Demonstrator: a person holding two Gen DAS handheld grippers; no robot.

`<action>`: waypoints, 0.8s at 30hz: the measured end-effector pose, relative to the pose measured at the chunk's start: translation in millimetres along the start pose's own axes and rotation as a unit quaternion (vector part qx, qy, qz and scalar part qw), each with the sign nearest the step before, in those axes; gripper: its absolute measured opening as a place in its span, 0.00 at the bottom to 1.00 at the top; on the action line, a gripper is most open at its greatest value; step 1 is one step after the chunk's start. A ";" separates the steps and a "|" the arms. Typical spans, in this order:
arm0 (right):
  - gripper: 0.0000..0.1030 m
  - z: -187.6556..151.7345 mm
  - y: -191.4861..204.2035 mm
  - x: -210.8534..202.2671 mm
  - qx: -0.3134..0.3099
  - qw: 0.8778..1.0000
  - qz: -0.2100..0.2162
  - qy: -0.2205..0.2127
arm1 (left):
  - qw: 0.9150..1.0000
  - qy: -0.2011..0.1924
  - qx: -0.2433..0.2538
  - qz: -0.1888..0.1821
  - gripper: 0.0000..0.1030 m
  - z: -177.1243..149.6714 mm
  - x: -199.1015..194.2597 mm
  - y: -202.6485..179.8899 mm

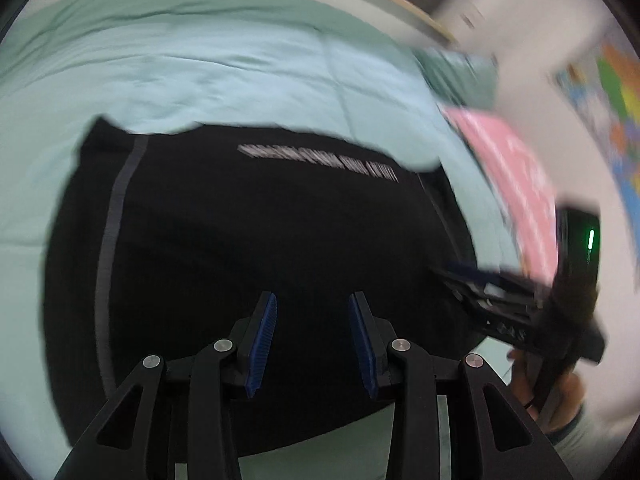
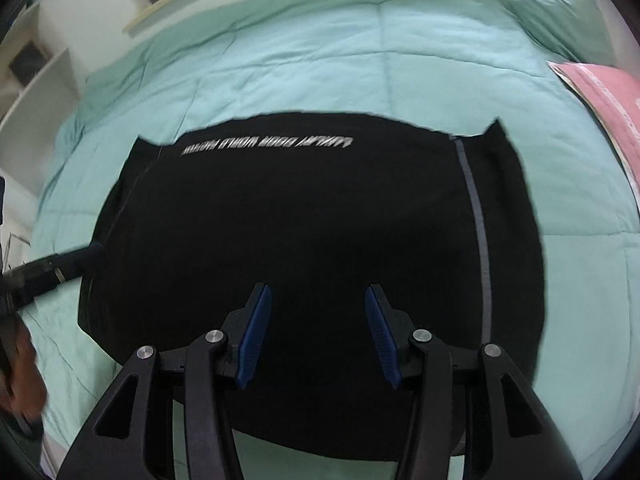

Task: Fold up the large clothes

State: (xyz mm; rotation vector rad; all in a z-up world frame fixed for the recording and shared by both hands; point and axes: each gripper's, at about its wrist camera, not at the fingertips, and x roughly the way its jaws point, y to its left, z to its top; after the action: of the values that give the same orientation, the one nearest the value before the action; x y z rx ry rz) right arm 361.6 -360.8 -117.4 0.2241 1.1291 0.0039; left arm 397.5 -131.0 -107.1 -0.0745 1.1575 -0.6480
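Left wrist view: left gripper (image 1: 312, 340) gapes wide, holding nothing, above the black garment (image 1: 260, 260) spread on the mint bedspread (image 1: 200, 72); pink sheet (image 1: 516, 184) lies alongside. Right wrist view: right gripper (image 2: 318, 334) equally spread, empty; the white lettering (image 2: 266, 145) is sharper here.

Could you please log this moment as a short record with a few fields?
surface: teal quilt on a bed
garment: black garment lying flat, white lettering at far edge, grey stripe down one side
left gripper: open, empty, above the garment
right gripper: open, empty, above the garment
nearby: pink item at quilt's edge
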 end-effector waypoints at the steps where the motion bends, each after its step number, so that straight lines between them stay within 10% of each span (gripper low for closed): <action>1: 0.51 -1.4 3.4 5.9 -0.006 1.000 -0.004 0.002 | 1.000 0.009 0.017 0.007 0.37 -4.3 10.1 -7.7; 9: 0.59 -24.0 -3.6 75.7 -0.008 0.999 -0.027 0.043 | 0.997 0.051 -0.061 0.002 0.34 -18.6 81.2 30.2; 24: 0.63 44.1 1.0 25.8 -0.011 1.000 -0.016 -0.023 | 0.998 -0.009 -0.045 0.033 0.39 55.6 33.6 31.6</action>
State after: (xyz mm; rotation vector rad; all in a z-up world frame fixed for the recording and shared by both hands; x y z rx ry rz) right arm 412.3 -364.5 -122.2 0.1849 1.0861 -0.0167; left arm 467.7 -137.3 -123.4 -0.1175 1.1676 -0.5353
